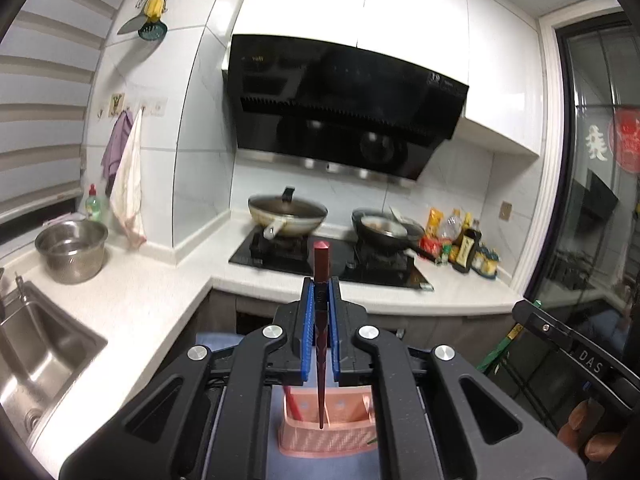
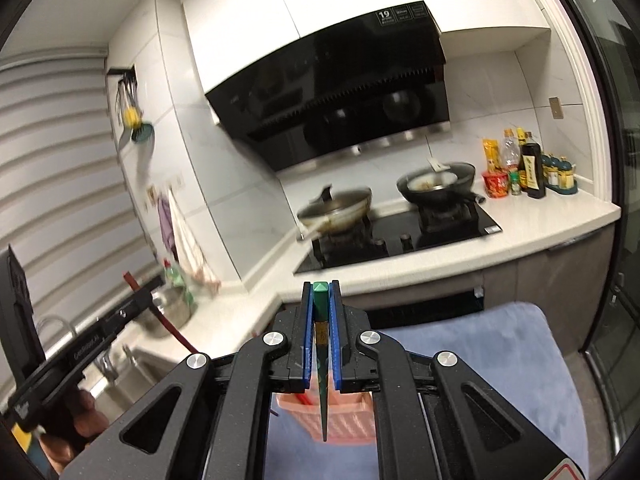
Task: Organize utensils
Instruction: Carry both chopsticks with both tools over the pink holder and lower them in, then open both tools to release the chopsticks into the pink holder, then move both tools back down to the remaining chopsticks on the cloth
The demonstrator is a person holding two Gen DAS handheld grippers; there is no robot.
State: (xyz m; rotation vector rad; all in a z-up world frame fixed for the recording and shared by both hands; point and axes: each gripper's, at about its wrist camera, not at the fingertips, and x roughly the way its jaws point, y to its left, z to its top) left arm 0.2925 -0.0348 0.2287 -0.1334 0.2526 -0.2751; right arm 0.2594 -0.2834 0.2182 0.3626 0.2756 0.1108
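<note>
I have the left gripper clamped on one dark red chopstick, its pads closed against the shaft. The right gripper is clamped the same way on one green chopstick. Each chopstick is gripped near its thick end, so the thin tip hangs down toward the pink basket; I judge this orientation suits lowering the tips straight into a compartment. The basket stands on a blue cloth below both grippers, well apart from the kitchen surface.

Count: two chopsticks in hand, one per gripper; one basket, with at least one red utensil already leaning inside. How many compartments it has, I cannot tell.
</note>
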